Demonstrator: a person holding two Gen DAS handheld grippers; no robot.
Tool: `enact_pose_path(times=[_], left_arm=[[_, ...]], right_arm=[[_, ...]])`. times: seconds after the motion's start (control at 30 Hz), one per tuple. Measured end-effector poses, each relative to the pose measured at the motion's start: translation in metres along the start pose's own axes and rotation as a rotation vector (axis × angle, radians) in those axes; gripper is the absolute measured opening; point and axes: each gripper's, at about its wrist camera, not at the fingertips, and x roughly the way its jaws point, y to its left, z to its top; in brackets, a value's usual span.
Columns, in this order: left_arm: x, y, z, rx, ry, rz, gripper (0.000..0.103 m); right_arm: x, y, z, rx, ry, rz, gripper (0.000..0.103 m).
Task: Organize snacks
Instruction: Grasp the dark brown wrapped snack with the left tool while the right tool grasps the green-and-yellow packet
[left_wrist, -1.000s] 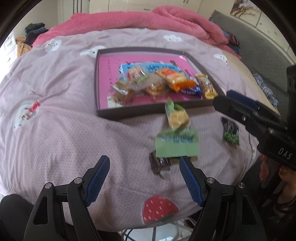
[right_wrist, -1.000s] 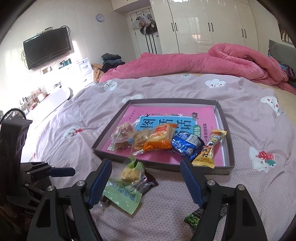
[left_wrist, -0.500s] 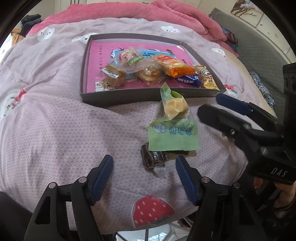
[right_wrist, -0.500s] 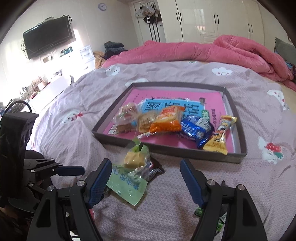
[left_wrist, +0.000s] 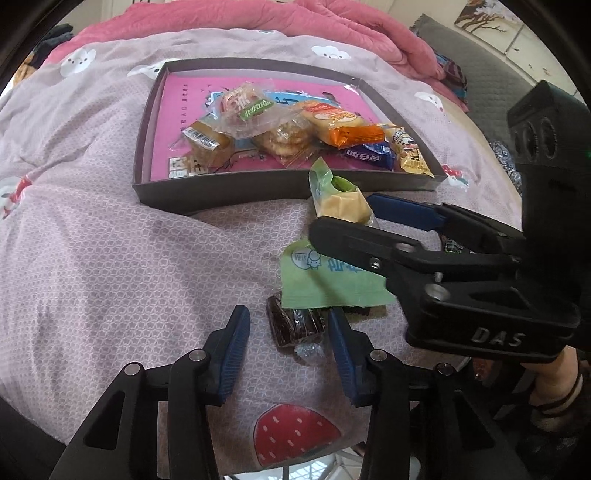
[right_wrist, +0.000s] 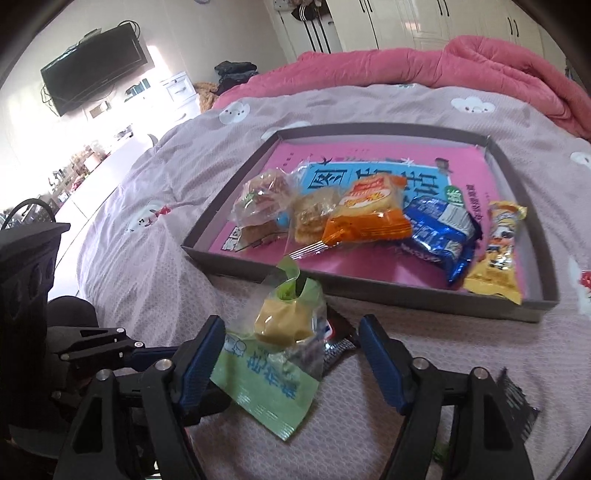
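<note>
A small dark snack (left_wrist: 295, 325) lies on the bed, near its front edge and just in front of the grey tray (left_wrist: 229, 190). A green packet (left_wrist: 325, 284) with a yellow cake inside lies partly on top of it. The left gripper (left_wrist: 286, 345) has come down around the dark snack. A moment ago its jaws were wide; now they are closing, with the snack between them but not yet pinched. The right gripper (right_wrist: 291, 360) has dropped lower too. Its jaws are closing a little around the green packet, not gripping yet. The tray already holds several snacks (right_wrist: 369, 218). Both loose ones look ready to be lifted in next.
</note>
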Motion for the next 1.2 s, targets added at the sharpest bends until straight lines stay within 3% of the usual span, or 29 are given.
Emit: enact_pose_path(times=[0.17,0.4,0.47,0.57,0.8,1.2], left_arm=[[0.008,-0.003,0.005,0.001,0.004,-0.001,0.045],[0.016,-0.006,0.010,0.003,0.002,-0.004,0.045],[0.017,-0.007,0.011,0.005,0.001,-0.005,0.039],[0.019,-0.004,0.011,0.006,0.002,-0.010,0.033],[0.015,-0.003,0.011,0.001,-0.010,-0.020,0.032],[-0.017,0.007,0.014,-0.032,-0.099,-0.005,0.029]], right_arm=[[0.004,0.001,0.000,-0.019,0.003,0.017,0.052],[-0.002,-0.006,0.001,0.000,-0.018,0.039,0.042],[-0.006,-0.006,0.001,0.003,-0.031,0.044,0.037],[-0.012,-0.008,0.001,0.013,-0.052,0.047,0.036],[-0.027,-0.011,0.002,0.027,-0.098,0.057,0.035],[-0.049,-0.015,0.007,0.043,-0.177,0.079,0.035]])
